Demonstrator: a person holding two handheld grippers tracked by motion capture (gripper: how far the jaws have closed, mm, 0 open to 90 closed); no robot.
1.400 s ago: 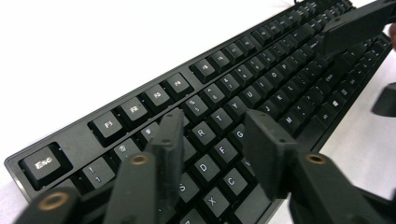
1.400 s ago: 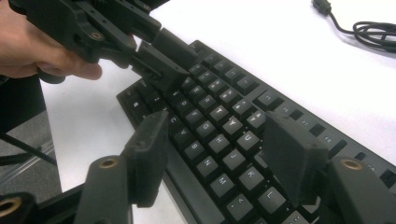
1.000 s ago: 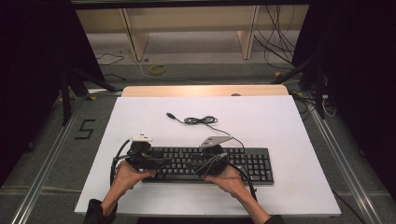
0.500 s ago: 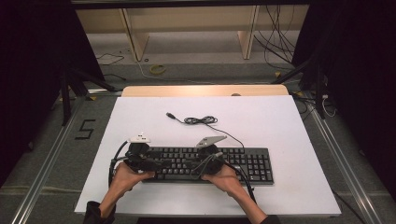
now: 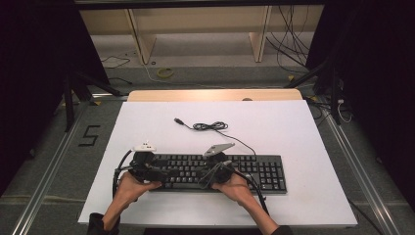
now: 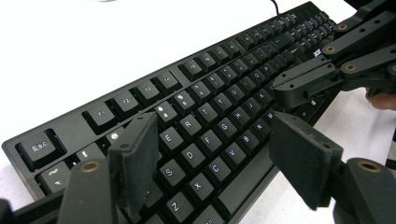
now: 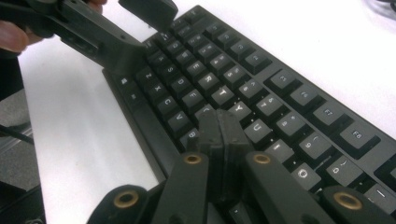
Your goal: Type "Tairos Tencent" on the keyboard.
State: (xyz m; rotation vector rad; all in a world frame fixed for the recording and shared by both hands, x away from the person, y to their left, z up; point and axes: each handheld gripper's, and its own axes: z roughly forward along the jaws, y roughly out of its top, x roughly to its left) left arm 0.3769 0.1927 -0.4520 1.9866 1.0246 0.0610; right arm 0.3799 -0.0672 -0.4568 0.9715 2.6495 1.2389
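The white table [image 5: 293, 127] carries a black keyboard [image 5: 254, 169] near the person's edge, its cable [image 5: 210, 126] coiled just behind. Over the last second the right gripper [image 7: 219, 135] has slid leftward along the keys toward the middle, which looks like typing or key-pressing under way. Its jaws are pressed together into a single tip, poised over the H and Y area. The left gripper [image 6: 210, 154] hovers over the keyboard's left end, jaws spread wide, holding nothing, hands low behind both.

Bright overhead light, white table [image 5: 293, 132] glares; surroundings dark, gripper views w/ soft edges.
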